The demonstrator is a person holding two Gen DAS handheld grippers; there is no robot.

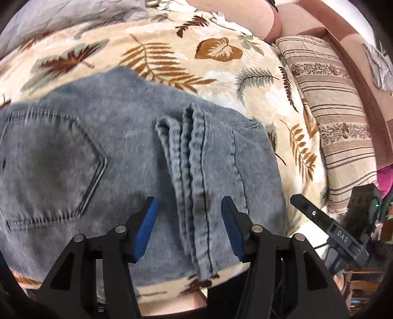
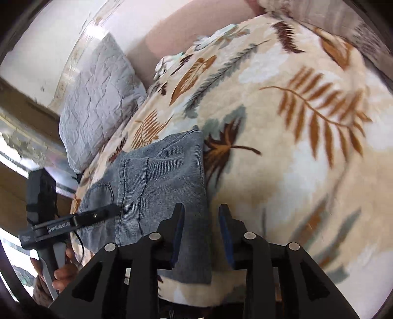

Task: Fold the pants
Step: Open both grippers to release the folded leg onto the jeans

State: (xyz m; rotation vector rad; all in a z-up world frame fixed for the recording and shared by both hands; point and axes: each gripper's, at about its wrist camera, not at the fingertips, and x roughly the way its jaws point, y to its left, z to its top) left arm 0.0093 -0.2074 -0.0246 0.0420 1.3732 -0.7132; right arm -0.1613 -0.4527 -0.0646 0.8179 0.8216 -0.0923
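Observation:
Folded blue-grey jeans (image 1: 118, 137) lie on a leaf-patterned blanket (image 1: 172, 54). A back pocket (image 1: 49, 162) shows at the left, and the stacked leg hems (image 1: 194, 171) run down the middle. My left gripper (image 1: 189, 208) is open and empty, with its fingers on either side of the hems above the cloth. In the right wrist view the jeans (image 2: 159, 176) lie left of centre. My right gripper (image 2: 201, 216) is open and empty over the jeans' right edge. The left gripper (image 2: 98, 213) shows there from the side, over the pocket.
A striped pillow (image 1: 331, 127) lies at the right of the bed and a grey quilted pillow (image 2: 98, 98) at its other end. A pink headboard (image 1: 245, 19) runs behind. The bed's front edge (image 1: 172, 289) is close under the left gripper. The blanket (image 2: 307, 147) spreads wide to the right of the jeans.

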